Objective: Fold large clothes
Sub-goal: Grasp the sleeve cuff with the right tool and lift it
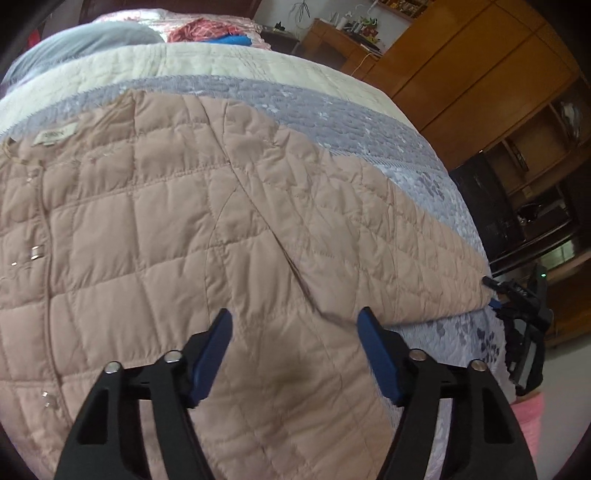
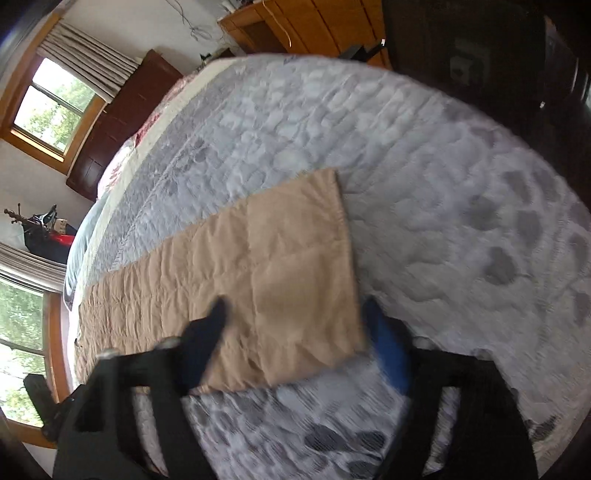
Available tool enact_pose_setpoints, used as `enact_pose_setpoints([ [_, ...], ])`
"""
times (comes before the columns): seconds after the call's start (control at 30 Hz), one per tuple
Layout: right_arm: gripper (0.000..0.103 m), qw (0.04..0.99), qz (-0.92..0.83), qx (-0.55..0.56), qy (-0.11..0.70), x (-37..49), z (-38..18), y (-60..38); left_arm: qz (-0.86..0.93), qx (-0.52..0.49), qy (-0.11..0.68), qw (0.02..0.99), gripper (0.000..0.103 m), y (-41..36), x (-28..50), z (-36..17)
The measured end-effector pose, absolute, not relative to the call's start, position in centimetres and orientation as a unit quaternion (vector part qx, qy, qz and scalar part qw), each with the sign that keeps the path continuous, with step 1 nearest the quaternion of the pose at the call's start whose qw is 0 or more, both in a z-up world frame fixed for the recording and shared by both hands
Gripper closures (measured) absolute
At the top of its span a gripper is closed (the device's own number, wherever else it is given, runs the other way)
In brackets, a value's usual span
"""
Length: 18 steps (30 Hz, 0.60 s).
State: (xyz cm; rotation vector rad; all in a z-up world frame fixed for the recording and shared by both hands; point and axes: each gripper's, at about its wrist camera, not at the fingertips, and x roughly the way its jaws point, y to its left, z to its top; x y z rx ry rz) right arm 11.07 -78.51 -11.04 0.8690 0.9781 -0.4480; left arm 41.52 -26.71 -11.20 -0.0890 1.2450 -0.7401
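A beige quilted jacket (image 1: pixel 155 229) lies spread flat on the bed, its collar label at the upper left and its sleeve reaching right toward the bed edge. My left gripper (image 1: pixel 295 325) is open, hovering above the jacket near the armpit seam. In the right wrist view the sleeve (image 2: pixel 266 280) lies flat on the bedspread, cuff end toward the upper right. My right gripper (image 2: pixel 295 317) is open just above the sleeve near its cuff, holding nothing. The right gripper also shows in the left wrist view (image 1: pixel 517 295) at the sleeve's end.
The bed has a grey-and-white floral bedspread (image 2: pixel 424 184). Pillows and a heap of red and blue clothes (image 1: pixel 207 31) lie at the headboard end. Wooden cabinets (image 1: pixel 480 74) stand right of the bed. Windows (image 2: pixel 51 103) are on the left wall.
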Motion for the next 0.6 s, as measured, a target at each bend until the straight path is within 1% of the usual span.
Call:
enact_pose_setpoints([
  [0.03, 0.036, 0.773, -0.205, 0.397, 0.451, 11.4, -10.9, -78.4, -0.342, -0.048, 0.572, 0.744, 0.044, -26.7, 41.8, -11.4],
  [0.07, 0.044, 0.778, -0.185, 0.398, 0.450, 11.7, -10.7, -78.1, -0.344, -0.052, 0.574, 0.741, 0.046, -26.7, 42.1, -11.6],
  [0.13, 0.079, 0.778, -0.151, 0.418, 0.445, 12.0, -10.6, -77.6, -0.352, -0.068, 0.579, 0.732, 0.053, -26.4, 42.4, -11.9],
  [0.17, 0.079, 0.779, -0.144, 0.420, 0.442, 12.2, -10.5, -77.4, -0.355, -0.073, 0.581, 0.729, 0.054, -26.3, 42.6, -12.2],
  [0.23, 0.081, 0.795, -0.146, 0.395, 0.436, 12.2, -9.7, -76.7, -0.361, -0.090, 0.587, 0.719, 0.066, -25.8, 42.7, -12.6],
  [0.33, 0.085, 0.775, -0.196, 0.381, 0.465, 12.2, -10.8, -76.7, -0.358, -0.096, 0.595, 0.713, 0.074, -25.0, 42.8, -13.4],
  [0.4, 0.085, 0.771, -0.207, 0.386, 0.461, 12.0, -10.7, -76.6, -0.358, -0.099, 0.597, 0.711, 0.080, -24.7, 42.9, -13.8],
  [0.5, 0.086, 0.791, -0.194, 0.380, 0.439, 12.2, -8.2, -74.7, -0.364, -0.110, 0.596, 0.708, 0.081, -23.7, 42.9, -13.7],
  [0.6, 0.086, 0.823, -0.154, 0.360, 0.411, 13.0, -4.5, -71.6, -0.362, -0.096, 0.581, 0.723, 0.081, -22.5, 42.5, -12.8],
])
